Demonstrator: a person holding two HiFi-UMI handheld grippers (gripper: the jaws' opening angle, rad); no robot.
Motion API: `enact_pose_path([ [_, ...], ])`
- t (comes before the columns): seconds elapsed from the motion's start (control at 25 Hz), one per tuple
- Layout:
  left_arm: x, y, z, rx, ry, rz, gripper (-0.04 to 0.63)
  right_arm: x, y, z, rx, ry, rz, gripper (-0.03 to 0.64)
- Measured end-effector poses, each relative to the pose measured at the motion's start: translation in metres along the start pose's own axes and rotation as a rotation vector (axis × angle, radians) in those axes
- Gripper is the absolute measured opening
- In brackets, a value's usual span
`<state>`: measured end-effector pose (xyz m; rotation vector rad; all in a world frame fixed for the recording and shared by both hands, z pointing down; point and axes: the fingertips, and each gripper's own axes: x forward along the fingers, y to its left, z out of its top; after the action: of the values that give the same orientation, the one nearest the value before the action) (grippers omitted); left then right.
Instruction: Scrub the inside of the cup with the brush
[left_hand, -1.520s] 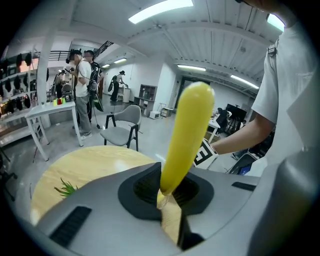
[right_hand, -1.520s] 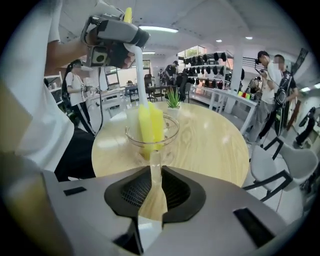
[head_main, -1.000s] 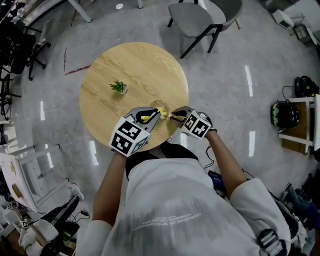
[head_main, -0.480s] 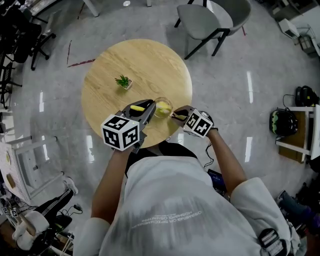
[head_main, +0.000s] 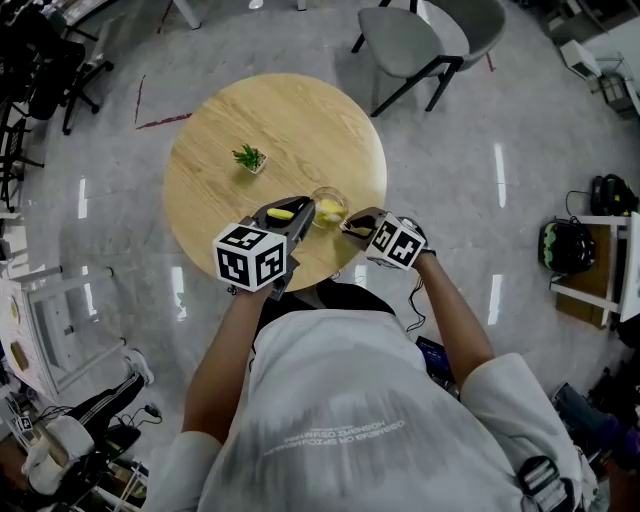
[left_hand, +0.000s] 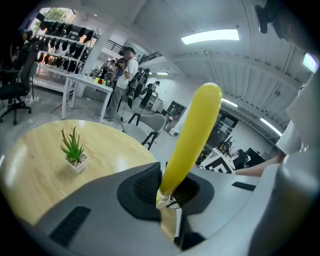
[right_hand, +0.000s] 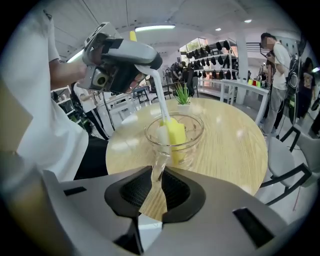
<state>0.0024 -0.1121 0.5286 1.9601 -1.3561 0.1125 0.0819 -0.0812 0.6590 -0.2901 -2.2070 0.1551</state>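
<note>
A clear glass cup (head_main: 328, 208) stands near the front edge of the round wooden table (head_main: 290, 120). My right gripper (head_main: 350, 226) is shut on the cup's glass handle (right_hand: 159, 165) from the right. My left gripper (head_main: 295, 215) is shut on the brush's yellow handle (left_hand: 192, 135), which sticks up between its jaws. In the right gripper view the left gripper (right_hand: 117, 57) hangs above and left of the cup (right_hand: 192, 131). The brush's white shaft (right_hand: 157, 95) runs down from it, and the yellow sponge head (right_hand: 175, 134) sits inside the cup.
A small potted plant (head_main: 248, 158) stands on the table behind the cup, to the left. A grey chair (head_main: 420, 40) stands beyond the table's far right edge. In the right gripper view, people stand by a white table (right_hand: 235, 85) in the background.
My left gripper has shifted a little to the left and turned, with the brush still in it and its head in the cup. The right gripper has stayed at the cup's handle.
</note>
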Motion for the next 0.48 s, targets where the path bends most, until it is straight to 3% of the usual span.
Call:
enact_pose_path([
  [0.16,-0.007,-0.001,0.007,0.006,-0.043,0.019,0.046,0.001,-0.002,0.000,0.000,0.006,0.000,0.084],
  [0.48,-0.031,-0.001,0.034,-0.057,-0.212,0.075,0.044,0.003,-0.003,-0.006,-0.027,0.033,0.005,0.083],
])
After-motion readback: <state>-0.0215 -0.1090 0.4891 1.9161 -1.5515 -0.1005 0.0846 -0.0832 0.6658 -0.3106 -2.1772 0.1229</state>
